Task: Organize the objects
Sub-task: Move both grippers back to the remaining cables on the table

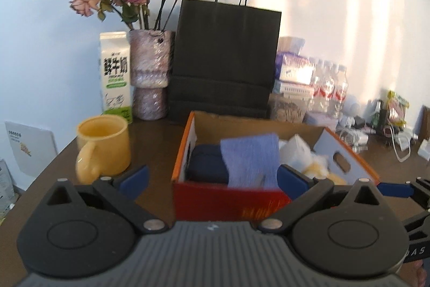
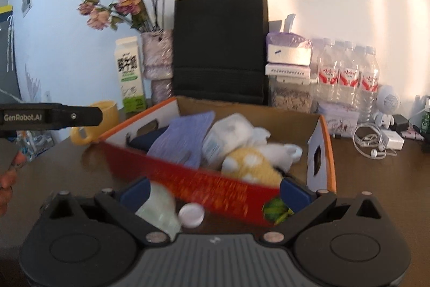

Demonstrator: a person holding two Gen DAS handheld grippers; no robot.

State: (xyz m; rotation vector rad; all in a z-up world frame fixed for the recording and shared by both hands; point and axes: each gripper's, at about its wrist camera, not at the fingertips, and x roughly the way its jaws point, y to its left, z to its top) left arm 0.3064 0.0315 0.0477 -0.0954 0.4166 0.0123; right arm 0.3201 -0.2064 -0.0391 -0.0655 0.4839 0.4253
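Observation:
An open cardboard box (image 1: 231,197) with a red front and orange rim stands on the dark table; it also shows in the right wrist view (image 2: 188,184). It holds a lilac cloth (image 1: 250,158), a dark blue pouch (image 1: 205,166), white packets (image 2: 228,136) and a yellow dotted soft item (image 2: 250,163). My left gripper (image 1: 212,179) is open and empty at the box's front wall. My right gripper (image 2: 215,192) is open at the front wall; a small clear bottle (image 2: 161,209) with a white cap (image 2: 191,215) lies between its fingers.
A yellow mug (image 1: 103,149), a milk carton (image 1: 116,75), a vase of dried roses (image 1: 150,77) and a black paper bag (image 1: 223,58) stand behind the box. Water bottles (image 2: 346,71), tissue packs, earphones (image 2: 371,144) and a charger crowd the right side.

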